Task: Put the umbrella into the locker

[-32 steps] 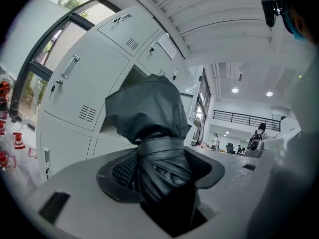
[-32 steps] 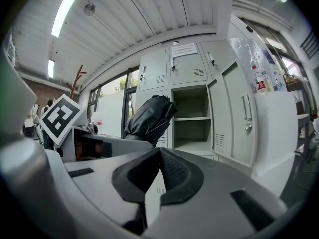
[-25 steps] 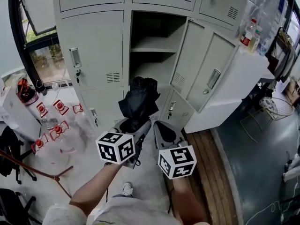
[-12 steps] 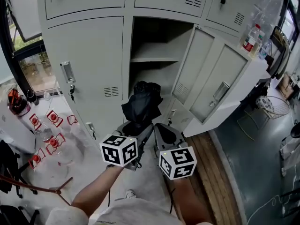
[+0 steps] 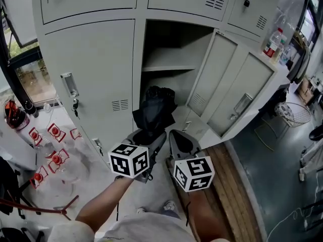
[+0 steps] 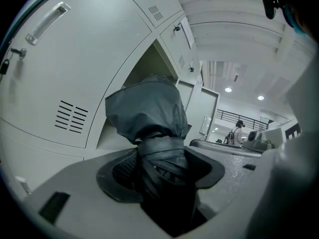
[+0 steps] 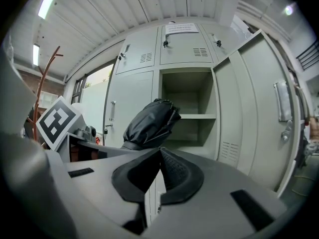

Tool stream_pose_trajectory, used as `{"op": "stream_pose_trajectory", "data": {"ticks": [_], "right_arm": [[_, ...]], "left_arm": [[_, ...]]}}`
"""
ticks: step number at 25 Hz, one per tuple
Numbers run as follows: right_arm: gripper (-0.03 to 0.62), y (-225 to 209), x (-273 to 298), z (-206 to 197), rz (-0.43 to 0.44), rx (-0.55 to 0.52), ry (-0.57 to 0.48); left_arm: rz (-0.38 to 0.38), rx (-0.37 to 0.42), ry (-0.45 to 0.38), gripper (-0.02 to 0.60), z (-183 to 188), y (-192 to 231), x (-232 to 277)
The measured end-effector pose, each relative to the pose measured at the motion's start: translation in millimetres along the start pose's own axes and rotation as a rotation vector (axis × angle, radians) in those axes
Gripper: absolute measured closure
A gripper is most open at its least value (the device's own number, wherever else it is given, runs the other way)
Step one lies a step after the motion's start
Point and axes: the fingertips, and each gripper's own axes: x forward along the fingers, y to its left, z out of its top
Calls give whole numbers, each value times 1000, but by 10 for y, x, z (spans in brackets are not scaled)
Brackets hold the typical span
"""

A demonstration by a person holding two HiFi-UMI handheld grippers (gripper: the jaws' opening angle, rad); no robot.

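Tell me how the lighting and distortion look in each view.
Head view: even light, the open locker shadowed inside, straight edges bowed. Left gripper view: heavy fisheye, black corners, the umbrella dark with little detail. Right gripper view: same fisheye, glare from a ceiling lamp at upper left.

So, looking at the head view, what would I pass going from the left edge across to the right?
Red-capped containers on the floor → closed locker door → black umbrella → open locker door → dark floor.
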Motion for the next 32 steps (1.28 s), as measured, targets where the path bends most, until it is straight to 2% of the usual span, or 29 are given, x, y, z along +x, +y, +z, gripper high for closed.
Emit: {"op": "stream_pose_trajectory", "data": {"ticks": [7, 19, 26, 32], "right_arm": [[591, -187, 156, -7, 20, -2, -13], [591, -865, 714, 68, 151, -4, -42], [591, -1124, 976, 80, 231, 1, -48], [591, -1308, 1116, 87, 266, 11, -60]], "left_arm": [[21, 5, 3, 319, 3, 100, 207], [154, 3, 16, 319, 28, 368, 1000], [228, 29, 79, 319, -35, 531, 1371], [277, 67, 117, 319, -30, 643, 1628]]}}
